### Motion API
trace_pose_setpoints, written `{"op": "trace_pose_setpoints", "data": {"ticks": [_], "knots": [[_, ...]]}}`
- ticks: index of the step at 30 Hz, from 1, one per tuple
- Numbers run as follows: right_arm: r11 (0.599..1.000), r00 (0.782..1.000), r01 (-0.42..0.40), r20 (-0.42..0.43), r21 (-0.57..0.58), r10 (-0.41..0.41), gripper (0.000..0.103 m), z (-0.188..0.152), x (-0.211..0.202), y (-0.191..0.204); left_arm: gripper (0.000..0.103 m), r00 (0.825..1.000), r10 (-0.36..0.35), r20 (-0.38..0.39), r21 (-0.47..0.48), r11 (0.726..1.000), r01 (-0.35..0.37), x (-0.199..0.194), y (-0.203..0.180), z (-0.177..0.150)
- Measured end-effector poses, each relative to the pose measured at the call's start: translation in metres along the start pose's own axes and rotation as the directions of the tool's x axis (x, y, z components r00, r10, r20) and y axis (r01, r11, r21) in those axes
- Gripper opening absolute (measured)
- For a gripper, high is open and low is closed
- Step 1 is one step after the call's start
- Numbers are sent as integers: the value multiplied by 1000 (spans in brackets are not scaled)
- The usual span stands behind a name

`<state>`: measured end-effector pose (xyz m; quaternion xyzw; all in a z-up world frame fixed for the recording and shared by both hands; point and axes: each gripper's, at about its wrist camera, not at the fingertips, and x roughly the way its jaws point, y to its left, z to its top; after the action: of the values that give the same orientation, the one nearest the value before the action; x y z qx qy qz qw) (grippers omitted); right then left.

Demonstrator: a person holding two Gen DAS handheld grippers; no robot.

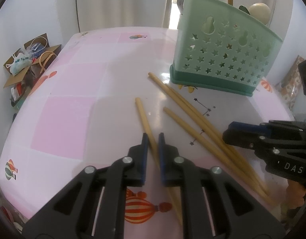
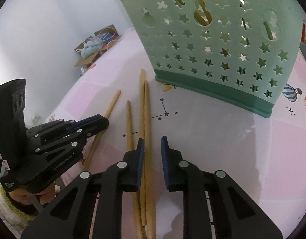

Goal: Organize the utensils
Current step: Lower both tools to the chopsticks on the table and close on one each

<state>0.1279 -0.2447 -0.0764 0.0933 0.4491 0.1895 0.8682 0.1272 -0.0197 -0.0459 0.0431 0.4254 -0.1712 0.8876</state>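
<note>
One glossy pink table [image 1: 73,119] bears one mint plastic caddy [image 1: 222,55], star-punched, at the far right. Four round wooden chopsticks [image 1: 184,103] lie fanned near me. My left claw [image 1: 152,139] pinches the leftmost chopstick [image 1: 142,111]; my right claw [image 2: 152,142] straddles another chopstick [image 2: 147,107], jaws narrowly apart

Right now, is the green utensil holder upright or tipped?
Upright. The green utensil holder stands with its dark base flat on the table, and utensils stick up out of its top.
</note>
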Motion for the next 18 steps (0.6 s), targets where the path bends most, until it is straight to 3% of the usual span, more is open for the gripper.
{"op": "trace_pose_setpoints", "data": {"ticks": [8, 9, 10, 18], "knots": [[999, 1000, 26, -1, -35, -26, 17, -1, 3, 3, 9, 1000, 6, 0, -1, 1000, -6, 1, -1, 1], [998, 999, 42, 2, -40, -42, 16, -1, 4, 4, 9, 1000, 7, 0, -1, 1000, -7, 1, -1, 2], [997, 998, 60, 3, -42, -60, 8, -1, 4, 4, 9, 1000, 7, 0, 0, 1000, -7, 1, -1, 1], [991, 991, 132, 5, -21, -131, 7, -15, -13, -11, 9, 1000, 13, -5, 3, 1000, -13, 0, -1, 0]]}}
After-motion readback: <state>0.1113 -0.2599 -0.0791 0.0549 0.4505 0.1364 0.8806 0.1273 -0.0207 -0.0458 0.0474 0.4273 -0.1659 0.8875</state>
